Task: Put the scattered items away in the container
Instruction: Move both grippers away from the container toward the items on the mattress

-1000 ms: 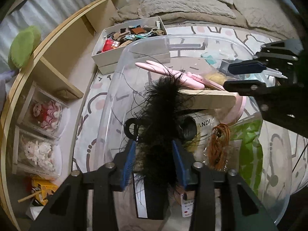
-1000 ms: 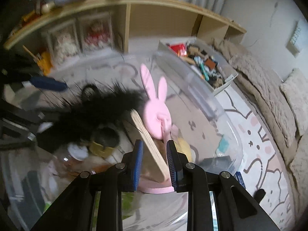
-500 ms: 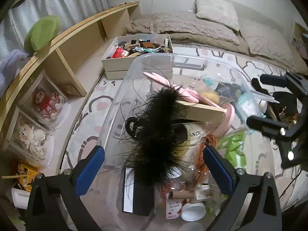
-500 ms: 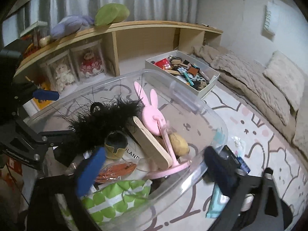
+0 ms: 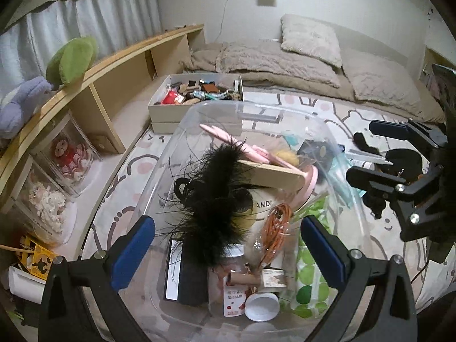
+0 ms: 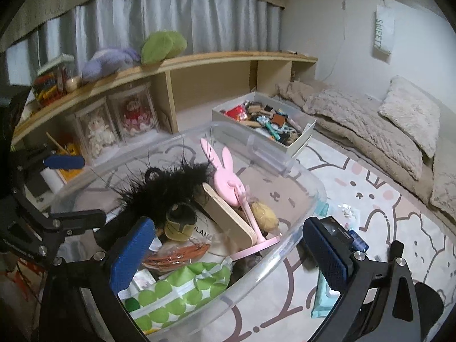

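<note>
A clear plastic tub stands on the rug, full of items: a black feathery piece, a pink rabbit-eared stand, a wooden board, an orange cord and a green-dotted bag. My left gripper is open and empty above the tub's near end. My right gripper is open and empty above the tub's near rim. Several loose items lie on the rug beside the tub, among them a dark box and a teal packet.
A white box of small items stands beyond the tub. A long wooden shelf with dolls in cases and plush toys runs along the wall. Bedding with pillows lies at the rug's far side.
My left gripper let go of the black feathery piece and my right gripper opened at the board; both opened wide and pulled back and up from the tub.
</note>
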